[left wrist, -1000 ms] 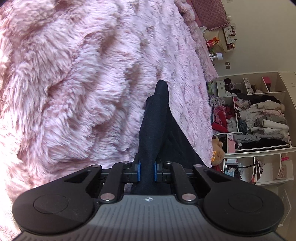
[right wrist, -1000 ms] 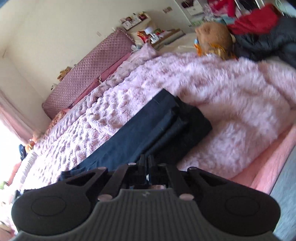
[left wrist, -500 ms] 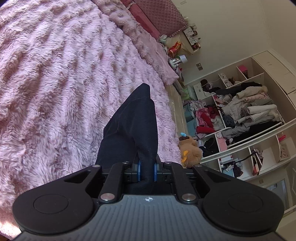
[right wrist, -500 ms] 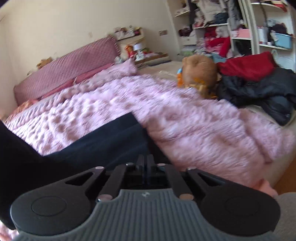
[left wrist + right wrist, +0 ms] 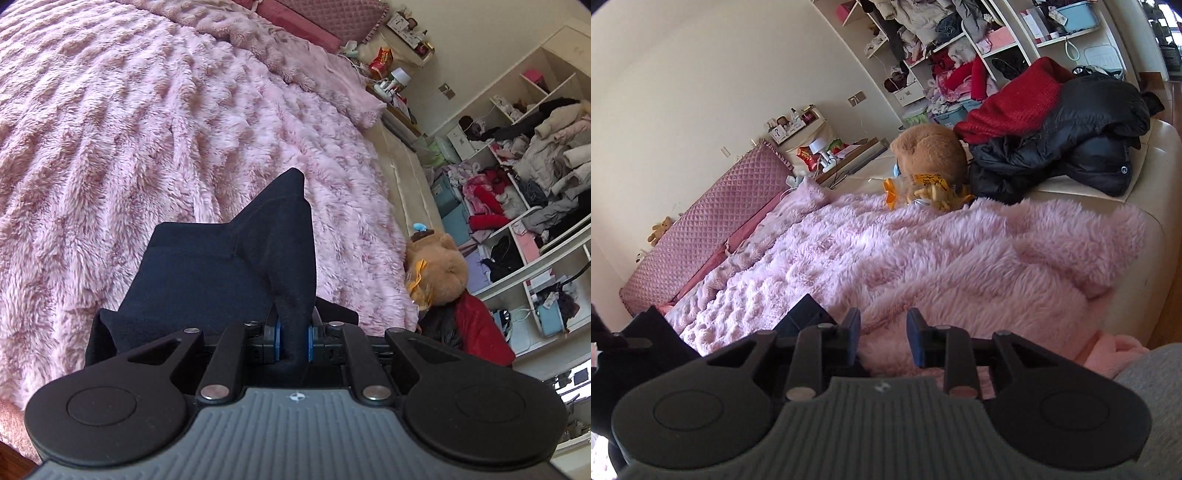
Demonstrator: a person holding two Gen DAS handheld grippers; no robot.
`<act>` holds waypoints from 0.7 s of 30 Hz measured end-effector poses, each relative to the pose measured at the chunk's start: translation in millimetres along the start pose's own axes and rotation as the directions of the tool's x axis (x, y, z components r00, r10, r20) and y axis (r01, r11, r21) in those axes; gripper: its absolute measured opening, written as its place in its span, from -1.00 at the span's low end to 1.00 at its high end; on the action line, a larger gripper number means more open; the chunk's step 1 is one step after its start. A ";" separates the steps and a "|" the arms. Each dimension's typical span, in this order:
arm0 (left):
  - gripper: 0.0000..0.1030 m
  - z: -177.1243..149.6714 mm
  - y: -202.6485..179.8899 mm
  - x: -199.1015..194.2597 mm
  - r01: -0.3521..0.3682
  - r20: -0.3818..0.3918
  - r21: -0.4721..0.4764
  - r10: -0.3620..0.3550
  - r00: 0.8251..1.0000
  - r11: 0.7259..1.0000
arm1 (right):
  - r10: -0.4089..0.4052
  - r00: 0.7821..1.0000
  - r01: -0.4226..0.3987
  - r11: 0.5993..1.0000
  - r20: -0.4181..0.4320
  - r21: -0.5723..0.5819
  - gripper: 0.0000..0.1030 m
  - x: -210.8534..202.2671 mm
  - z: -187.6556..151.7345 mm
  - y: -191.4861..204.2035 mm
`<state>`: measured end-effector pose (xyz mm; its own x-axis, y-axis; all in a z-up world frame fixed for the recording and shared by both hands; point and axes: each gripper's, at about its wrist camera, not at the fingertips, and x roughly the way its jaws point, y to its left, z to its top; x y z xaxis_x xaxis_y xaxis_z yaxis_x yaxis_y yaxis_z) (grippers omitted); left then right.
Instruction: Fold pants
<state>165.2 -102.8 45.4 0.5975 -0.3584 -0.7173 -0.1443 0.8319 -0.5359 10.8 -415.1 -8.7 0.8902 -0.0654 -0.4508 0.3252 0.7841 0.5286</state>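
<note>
Pink and shaggy, the blanket (image 5: pixel 155 140) spreads ahead of both our grippers. On it, just ahead of our left gripper (image 5: pixel 293 341), lie the dark navy pants (image 5: pixel 207 273), one fold of them rising into its jaws, which are clamped on the cloth. Our right gripper (image 5: pixel 882 341) has just been opening; its jaws stand apart with nothing between them, a corner of the pants just to its left. Beyond sits a brown teddy bear (image 5: pixel 929 155).

The left gripper (image 5: pixel 294 345) is pinching a raised fold of dark navy fabric pants (image 5: pixel 207 273), which are lying on the fluffy pink blanket (image 5: pixel 147 129).
</note>
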 end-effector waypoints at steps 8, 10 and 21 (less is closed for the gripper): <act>-0.75 -35.5 -66.4 46.1 -0.124 -0.032 0.147 0.130 0.991 0.981 | -0.011 1.000 0.012 0.999 -0.017 0.035 -0.51 6.4 -0.6 -9.0; -0.75 -45.2 -79.2 56.0 -0.133 -0.047 0.173 0.143 0.989 0.976 | -0.015 1.000 0.017 0.999 -0.024 0.052 -0.51 8.3 -0.5 -13.1; -0.22 -87.6 -120.4 106.8 -0.098 -0.093 0.442 0.154 0.984 0.892 | -0.046 0.999 0.049 0.995 -0.029 0.084 -0.45 11.1 -3.3 -21.8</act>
<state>177.3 -278.4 -5.7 0.4922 -0.2636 -0.8296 0.1616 0.9642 -0.2104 12.5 -431.0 -27.6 0.8647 -0.0839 -0.4953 0.3938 0.7253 0.5646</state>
